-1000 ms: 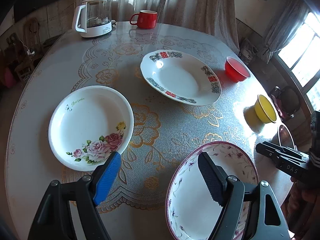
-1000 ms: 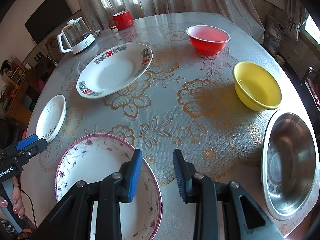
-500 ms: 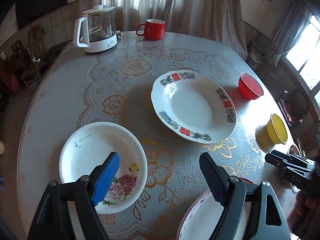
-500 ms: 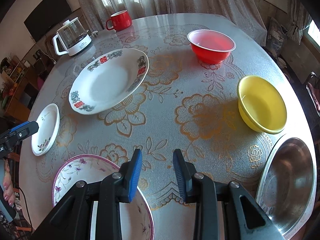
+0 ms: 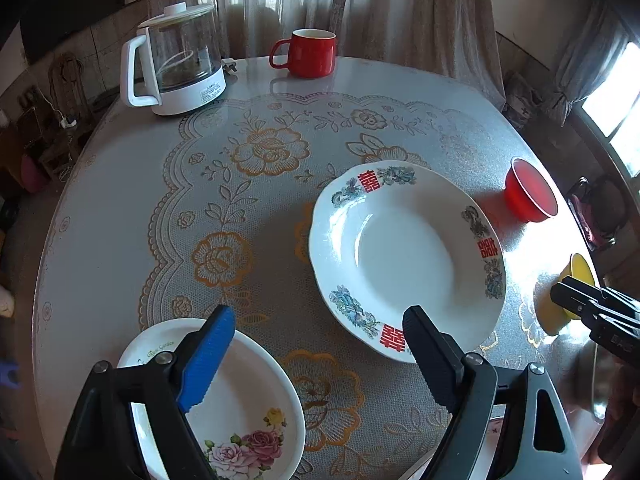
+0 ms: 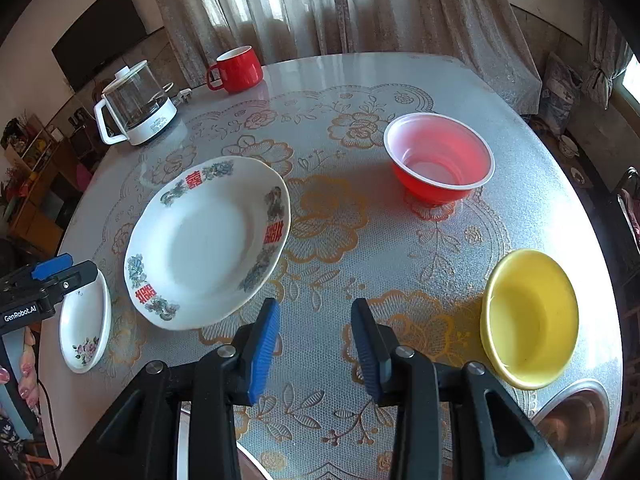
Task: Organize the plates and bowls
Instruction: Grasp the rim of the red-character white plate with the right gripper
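Note:
A large white plate with red characters (image 5: 404, 256) (image 6: 208, 240) lies mid-table. My left gripper (image 5: 318, 320) hovers over the cloth between that plate and a small rose plate (image 5: 248, 400) (image 6: 86, 328). Its jaws are wide and still opening, with nothing in them. My right gripper (image 6: 316, 312) hangs above bare cloth, jaws opening and empty. A yellow bowl (image 6: 532, 320) sits to its right and a red bowl (image 6: 440, 160) farther back. A steel bowl (image 6: 576, 420) is at the near right edge. Under the right gripper, only the rim of a flowered plate (image 6: 252, 460) shows.
A glass kettle (image 5: 176, 60) and a red mug (image 5: 310, 54) stand at the table's far side before the curtains. The round table (image 6: 360, 80) carries a gold-flowered lace cloth. A person's hand (image 6: 24, 372) holds the left gripper at the table's left edge.
Both grippers have moved forward over the table. The flowered plate has slipped almost out of view below, and the large plate now lies close ahead. Both pairs of jaws stand slightly wider.

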`<state>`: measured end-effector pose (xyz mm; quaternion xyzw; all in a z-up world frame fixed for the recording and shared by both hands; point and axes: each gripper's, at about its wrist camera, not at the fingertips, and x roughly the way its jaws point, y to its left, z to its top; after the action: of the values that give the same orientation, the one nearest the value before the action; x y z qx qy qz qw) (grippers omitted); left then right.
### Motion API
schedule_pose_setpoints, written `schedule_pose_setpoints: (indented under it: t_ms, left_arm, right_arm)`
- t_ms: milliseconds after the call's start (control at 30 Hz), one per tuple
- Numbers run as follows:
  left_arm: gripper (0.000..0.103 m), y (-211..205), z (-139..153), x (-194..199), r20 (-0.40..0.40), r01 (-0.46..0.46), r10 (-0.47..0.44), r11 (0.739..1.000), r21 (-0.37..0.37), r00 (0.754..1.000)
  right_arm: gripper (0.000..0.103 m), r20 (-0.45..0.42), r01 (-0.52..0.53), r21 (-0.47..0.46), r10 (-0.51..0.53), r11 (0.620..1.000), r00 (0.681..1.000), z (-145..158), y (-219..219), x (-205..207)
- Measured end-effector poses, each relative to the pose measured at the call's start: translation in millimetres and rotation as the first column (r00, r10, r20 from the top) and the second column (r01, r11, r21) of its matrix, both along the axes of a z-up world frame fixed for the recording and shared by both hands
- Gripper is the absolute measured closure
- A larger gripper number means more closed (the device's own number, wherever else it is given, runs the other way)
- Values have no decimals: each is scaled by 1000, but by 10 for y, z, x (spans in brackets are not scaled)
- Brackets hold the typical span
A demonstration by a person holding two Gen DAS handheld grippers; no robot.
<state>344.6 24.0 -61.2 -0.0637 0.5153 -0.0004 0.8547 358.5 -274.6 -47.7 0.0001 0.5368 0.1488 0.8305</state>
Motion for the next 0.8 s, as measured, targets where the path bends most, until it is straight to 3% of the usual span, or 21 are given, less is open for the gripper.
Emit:
schedule_pose_setpoints:
  t_ms: [200, 400, 533, 800]
  left_arm:
    - [15, 34, -132, 189, -41, -7, 8, 1000, 10, 999]
    - [15, 71, -253, 379, -87, -53, 50, 998, -27, 995]
    - [15, 62, -333, 499, -109, -70, 65, 997, -39, 992]
    - [19, 84, -530, 690, -156, -93, 79, 992, -87, 985]
  right_arm:
    - [65, -45, -26, 47, 29, 999, 999, -127, 106, 206]
    - [63, -95, -53, 71, 59, 996, 994, -241, 221, 431]
    - [63, -138, -22, 107, 37, 994, 990, -356, 272, 612]
    - [63, -165, -26, 90, 41, 996, 985, -570, 394, 856]
